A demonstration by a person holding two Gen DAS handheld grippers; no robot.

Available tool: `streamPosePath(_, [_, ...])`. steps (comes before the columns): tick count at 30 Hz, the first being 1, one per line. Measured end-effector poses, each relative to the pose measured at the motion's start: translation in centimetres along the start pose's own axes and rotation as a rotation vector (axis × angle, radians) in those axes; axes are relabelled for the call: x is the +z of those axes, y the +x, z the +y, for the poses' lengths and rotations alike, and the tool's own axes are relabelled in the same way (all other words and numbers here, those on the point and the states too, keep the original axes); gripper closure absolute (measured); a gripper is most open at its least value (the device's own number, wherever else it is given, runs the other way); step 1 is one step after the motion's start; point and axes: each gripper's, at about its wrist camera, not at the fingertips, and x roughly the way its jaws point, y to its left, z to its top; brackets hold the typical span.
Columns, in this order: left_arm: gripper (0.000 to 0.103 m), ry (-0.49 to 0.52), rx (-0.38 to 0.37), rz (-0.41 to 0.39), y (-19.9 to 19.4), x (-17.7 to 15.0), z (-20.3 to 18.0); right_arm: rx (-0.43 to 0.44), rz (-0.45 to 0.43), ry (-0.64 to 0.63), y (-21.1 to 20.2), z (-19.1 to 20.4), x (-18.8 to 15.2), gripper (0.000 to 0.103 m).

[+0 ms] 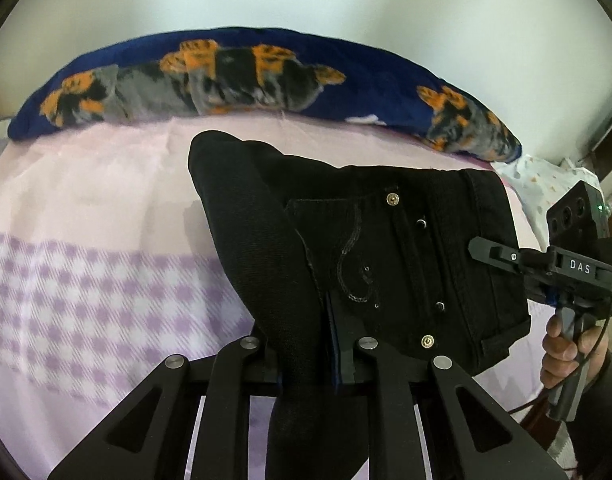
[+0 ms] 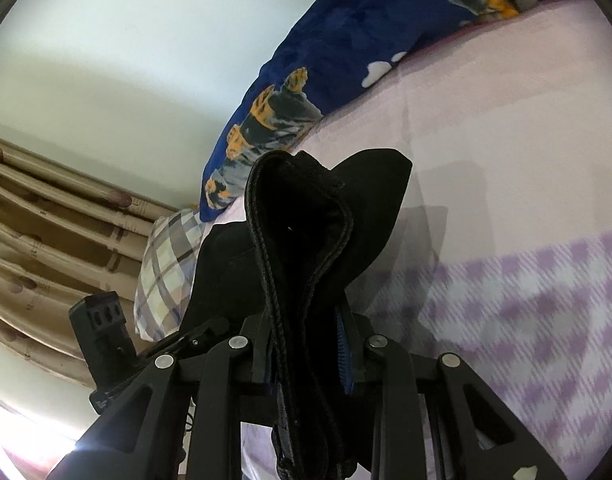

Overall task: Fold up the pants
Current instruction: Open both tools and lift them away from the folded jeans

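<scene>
The black pants (image 1: 386, 248) hang raised above the bed (image 1: 86, 208), stretched between both grippers, studs and stitched pocket facing the left wrist camera. The left gripper (image 1: 306, 360) has its fingers clamped on a bunched fold of the fabric; the right gripper (image 2: 306, 356) has its fingers clamped on the thick seamed waistband edge. A blue patterned blanket (image 1: 266, 76) lies along the bed's far side.

We see soft, even daylight; glare burns the right view's lower left corner. Fisheye bending curves the edges, the checked sheet (image 2: 546, 320) smears with blur, and the pants (image 1: 386, 260) lose detail in black.
</scene>
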Motion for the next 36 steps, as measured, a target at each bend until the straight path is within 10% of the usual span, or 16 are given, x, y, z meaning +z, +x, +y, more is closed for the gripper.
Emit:
streamPosePath(8, [0.086, -0.019, 0.032, -0.003, 2.5, 2.1, 2.4, -0.067, -0.008, -0.03, 2.7, 0.0, 2.6, 0.08])
streamPosePath(16, [0.058, -0.181, 0.017, 0.017, 5.5, -0.7, 6.7, -0.314, -0.029, -0.132, 4.4, -1.1, 1.2, 0.058])
streamPosePath(36, [0.045, -0.118, 0.244, -0.088, 1.7, -6.4, 1.9, -0.556, -0.168, -0.255, 0.6, 2.0, -5.1, 0.026])
